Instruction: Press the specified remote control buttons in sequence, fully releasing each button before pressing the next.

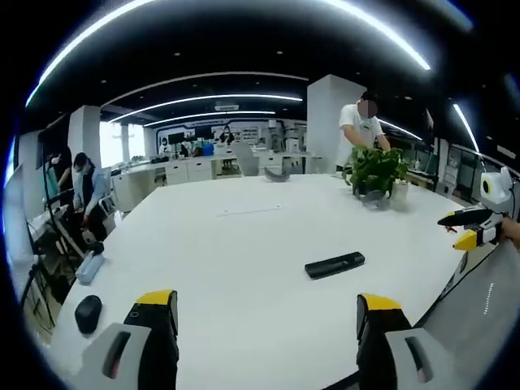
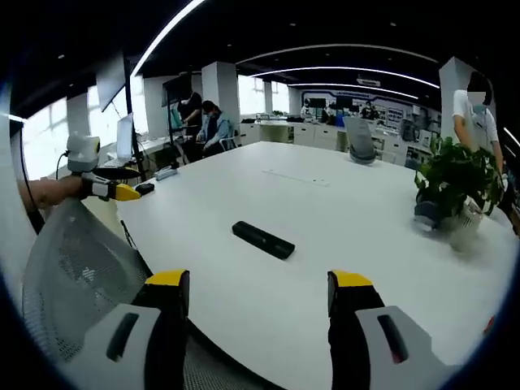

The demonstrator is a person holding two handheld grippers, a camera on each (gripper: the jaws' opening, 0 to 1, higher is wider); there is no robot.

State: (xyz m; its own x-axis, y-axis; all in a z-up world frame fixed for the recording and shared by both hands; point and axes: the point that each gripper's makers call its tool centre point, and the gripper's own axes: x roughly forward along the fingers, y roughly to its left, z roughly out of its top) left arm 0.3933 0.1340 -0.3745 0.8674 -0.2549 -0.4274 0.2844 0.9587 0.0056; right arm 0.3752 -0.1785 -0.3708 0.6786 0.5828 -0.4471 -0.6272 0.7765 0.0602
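A black remote control lies flat on the white table, a little ahead and to the right of my left gripper, whose jaws stand wide apart with nothing between them. In the right gripper view the same remote control lies ahead of my right gripper, also open and empty, just above the table's near edge. The right gripper shows at the right edge of the left gripper view, and the left gripper shows at the left of the right gripper view, held by a hand.
A potted plant stands on the table's far side. A grey mesh chair back is by the near edge. A small black object and a bottle lie near the left rim. People stand and sit beyond the table.
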